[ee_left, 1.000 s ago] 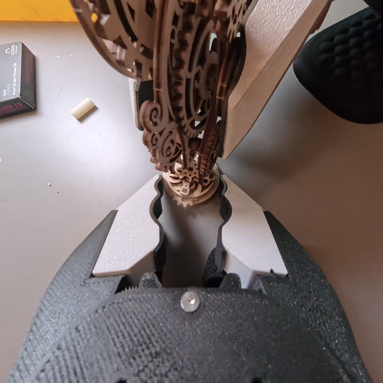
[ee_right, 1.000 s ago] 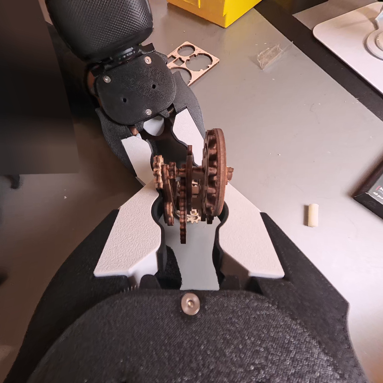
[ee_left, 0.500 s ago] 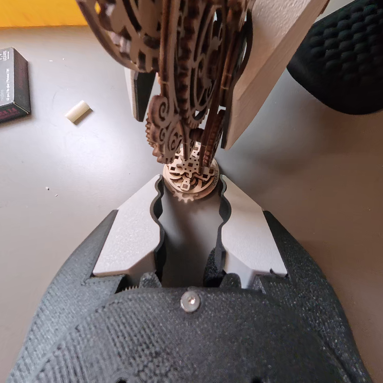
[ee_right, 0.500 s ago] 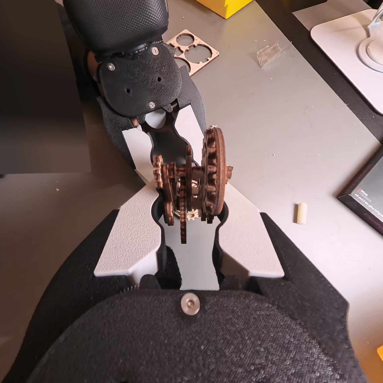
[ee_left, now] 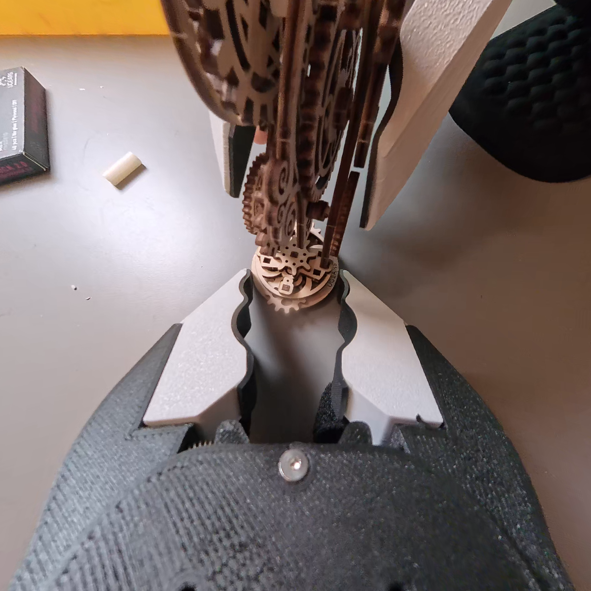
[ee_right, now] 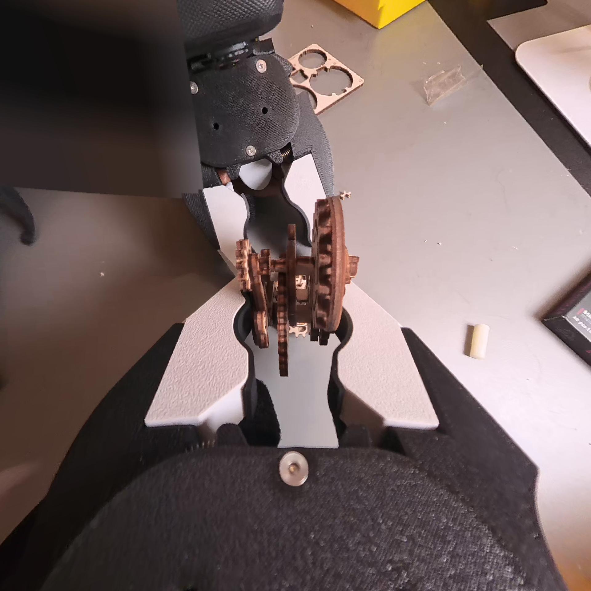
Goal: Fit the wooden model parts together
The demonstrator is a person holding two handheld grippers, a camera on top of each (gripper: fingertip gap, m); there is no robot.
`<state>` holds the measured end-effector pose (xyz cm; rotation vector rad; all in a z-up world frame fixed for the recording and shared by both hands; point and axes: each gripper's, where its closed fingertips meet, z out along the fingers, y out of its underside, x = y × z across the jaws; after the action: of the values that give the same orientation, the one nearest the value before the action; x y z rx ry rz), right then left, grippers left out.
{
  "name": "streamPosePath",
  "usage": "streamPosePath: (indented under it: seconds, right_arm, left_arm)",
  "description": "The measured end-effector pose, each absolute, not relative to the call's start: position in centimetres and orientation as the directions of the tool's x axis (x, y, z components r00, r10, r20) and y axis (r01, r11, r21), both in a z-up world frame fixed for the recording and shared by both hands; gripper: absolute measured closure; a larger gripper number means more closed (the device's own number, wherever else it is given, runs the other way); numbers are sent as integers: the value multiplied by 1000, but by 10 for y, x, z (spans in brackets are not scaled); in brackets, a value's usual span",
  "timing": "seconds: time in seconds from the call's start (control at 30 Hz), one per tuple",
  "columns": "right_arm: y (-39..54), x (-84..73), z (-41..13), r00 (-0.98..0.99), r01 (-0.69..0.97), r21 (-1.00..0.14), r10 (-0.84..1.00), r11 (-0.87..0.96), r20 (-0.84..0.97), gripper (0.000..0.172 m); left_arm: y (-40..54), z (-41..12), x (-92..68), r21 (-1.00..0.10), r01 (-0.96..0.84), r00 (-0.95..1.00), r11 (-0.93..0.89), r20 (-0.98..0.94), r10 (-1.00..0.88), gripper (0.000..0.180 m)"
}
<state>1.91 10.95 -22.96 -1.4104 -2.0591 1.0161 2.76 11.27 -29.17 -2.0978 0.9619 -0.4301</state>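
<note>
While both grippers' fingers clamp them, dark gear assembly (ee_right: 297, 287) meets pale round disc (ee_left: 292, 281).

A grey tabletop (ee_right: 447, 192) carries the bystanders. A small cream-coloured tube (ee_right: 477, 347) lies on its side near a black box (ee_right: 572, 323) bearing printed writing; the two are apart. A yellow box (ee_right: 388, 11) sits at the far edge. A scrap of clear plastic (ee_right: 446, 83) lies well apart from the tube. A white pad (ee_right: 563, 73) rests on a black mat (ee_right: 511, 64) at the right. Small crumbs (ee_left: 80, 292) dot the surface.
</note>
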Motion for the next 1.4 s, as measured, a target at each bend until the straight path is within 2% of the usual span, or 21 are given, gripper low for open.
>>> streamPosePath:
  seconds: [0.87,1.4]
  right_arm:
    - [110,10,-223,-387,539,-820,921,192,-39,125]
    - [114,7,-226,-394,564,-803,918,194,-54,125]
  left_arm:
    - [113,-291,27,-768,-476,659,-429,12,-752,129]
    - [114,-291,27,-769,-471,661,-433,17,-750,129]
